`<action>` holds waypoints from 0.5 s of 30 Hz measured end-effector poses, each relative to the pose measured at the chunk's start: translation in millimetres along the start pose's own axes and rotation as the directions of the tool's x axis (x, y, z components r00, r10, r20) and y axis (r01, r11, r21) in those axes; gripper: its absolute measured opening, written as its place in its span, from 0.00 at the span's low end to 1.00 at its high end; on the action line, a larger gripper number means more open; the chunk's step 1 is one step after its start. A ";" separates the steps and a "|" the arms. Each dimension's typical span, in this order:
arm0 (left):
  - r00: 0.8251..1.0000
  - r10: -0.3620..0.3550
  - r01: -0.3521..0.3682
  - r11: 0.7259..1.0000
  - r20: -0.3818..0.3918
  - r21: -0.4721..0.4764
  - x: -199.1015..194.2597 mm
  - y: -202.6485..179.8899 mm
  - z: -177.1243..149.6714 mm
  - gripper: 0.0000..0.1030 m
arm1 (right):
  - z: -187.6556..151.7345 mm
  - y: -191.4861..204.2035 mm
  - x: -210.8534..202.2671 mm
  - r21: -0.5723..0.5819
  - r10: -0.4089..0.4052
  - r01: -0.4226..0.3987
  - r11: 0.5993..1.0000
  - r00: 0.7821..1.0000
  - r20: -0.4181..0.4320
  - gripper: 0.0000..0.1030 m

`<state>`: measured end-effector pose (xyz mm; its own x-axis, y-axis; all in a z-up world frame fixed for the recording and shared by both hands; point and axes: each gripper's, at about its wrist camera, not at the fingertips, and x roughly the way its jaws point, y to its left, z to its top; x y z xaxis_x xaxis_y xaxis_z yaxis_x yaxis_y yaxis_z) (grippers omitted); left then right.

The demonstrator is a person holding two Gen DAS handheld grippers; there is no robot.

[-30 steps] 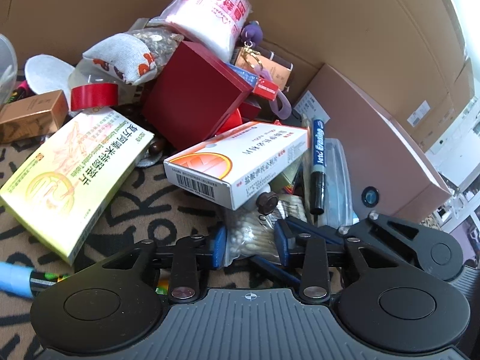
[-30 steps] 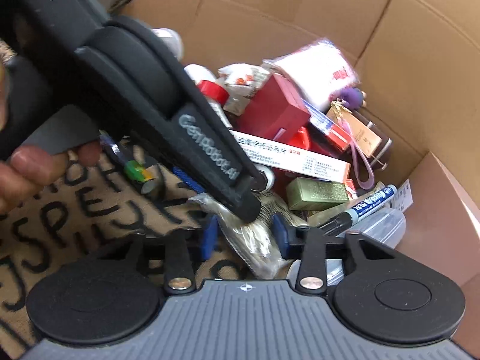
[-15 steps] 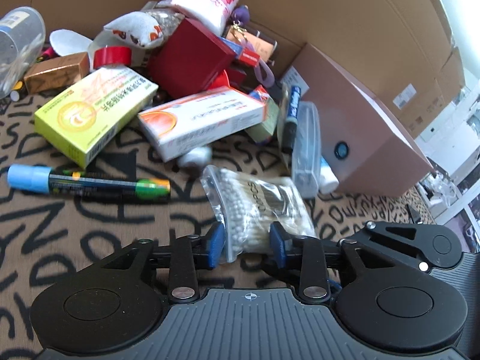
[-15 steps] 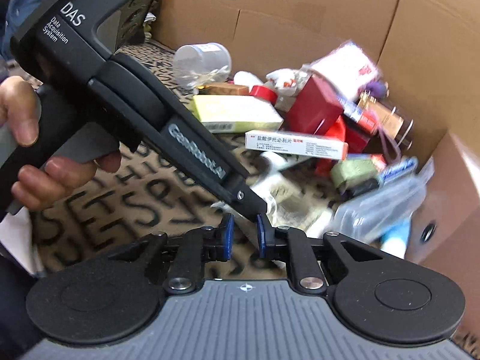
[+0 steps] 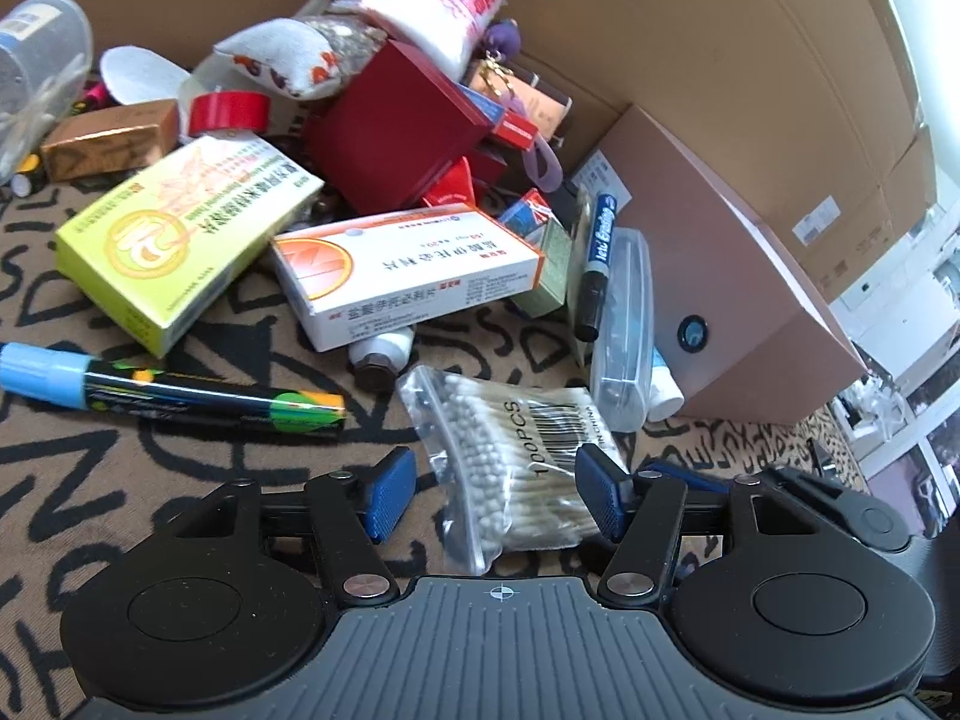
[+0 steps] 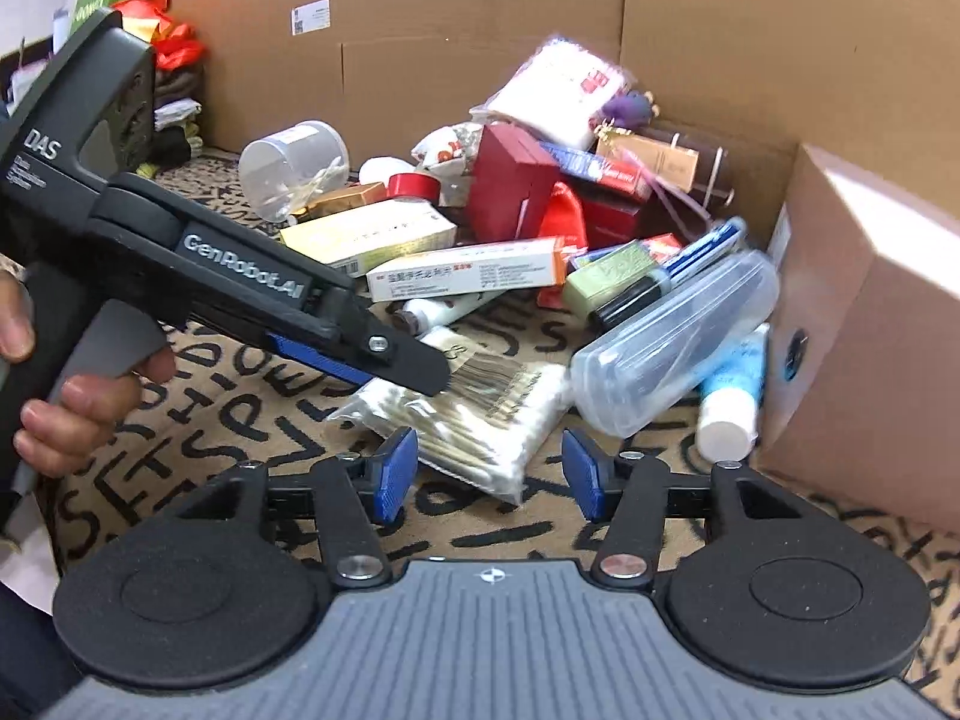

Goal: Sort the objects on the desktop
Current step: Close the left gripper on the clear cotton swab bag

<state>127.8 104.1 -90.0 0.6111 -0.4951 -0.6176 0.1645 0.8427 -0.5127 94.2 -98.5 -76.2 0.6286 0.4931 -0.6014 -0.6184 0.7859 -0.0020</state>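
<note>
With the bag of cotton swabs (image 5: 510,456) lying on the patterned cloth (image 5: 90,480) just clear of the pile, both the left gripper (image 5: 495,492) and the right gripper (image 6: 489,474) are opening around it, gripping nothing, so either should be closing squarely across the bag's middle before lifting.

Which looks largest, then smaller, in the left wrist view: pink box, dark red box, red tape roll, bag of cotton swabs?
1. pink box
2. dark red box and bag of cotton swabs: these look alike, and the bag lies much nearer the camera, so no ranking
3. red tape roll
</note>
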 end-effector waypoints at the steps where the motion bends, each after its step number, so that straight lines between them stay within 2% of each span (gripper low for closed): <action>1: 1.000 0.000 0.000 1.000 -0.002 0.005 1.9 -1.3 0.8 0.72 | -0.6 0.3 2.5 0.001 0.004 -0.004 1.000 1.000 -0.005 0.57; 9: 0.999 0.045 -0.045 0.994 0.005 0.103 9.9 -16.2 1.4 0.71 | -2.6 2.7 14.4 0.014 0.006 -0.005 1.000 1.000 -0.014 0.59; 10: 0.999 0.050 -0.050 0.992 0.004 0.118 9.9 -17.9 0.6 0.68 | -2.6 2.7 15.0 0.020 0.007 -0.007 1.000 1.000 -0.015 0.59; 11: 0.998 0.055 -0.055 0.990 0.003 0.134 9.7 -19.9 -0.4 0.60 | -2.6 3.2 15.0 0.022 0.006 -0.005 1.000 1.000 -0.015 0.58; 12: 0.998 0.059 -0.059 0.987 0.003 0.150 9.4 -22.0 -1.4 0.59 | -2.5 3.8 14.9 0.021 0.003 -0.003 1.000 1.000 -0.016 0.57; 13: 0.998 0.064 -0.064 0.985 0.002 0.162 9.0 -23.8 -2.2 0.52 | -2.3 4.8 14.5 0.017 0.001 -0.001 1.000 1.000 -0.017 0.56; 15: 0.997 0.073 -0.071 0.981 -0.001 0.179 7.4 -26.7 -3.8 0.50 | -2.9 5.7 12.6 0.009 0.001 -0.001 1.000 1.000 -0.022 0.55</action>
<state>125.0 77.2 -83.1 0.6204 -0.4328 -0.6541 0.2563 0.9001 -0.3524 97.2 -88.9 -86.1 0.6173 0.4853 -0.6192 -0.6147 0.7887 0.0054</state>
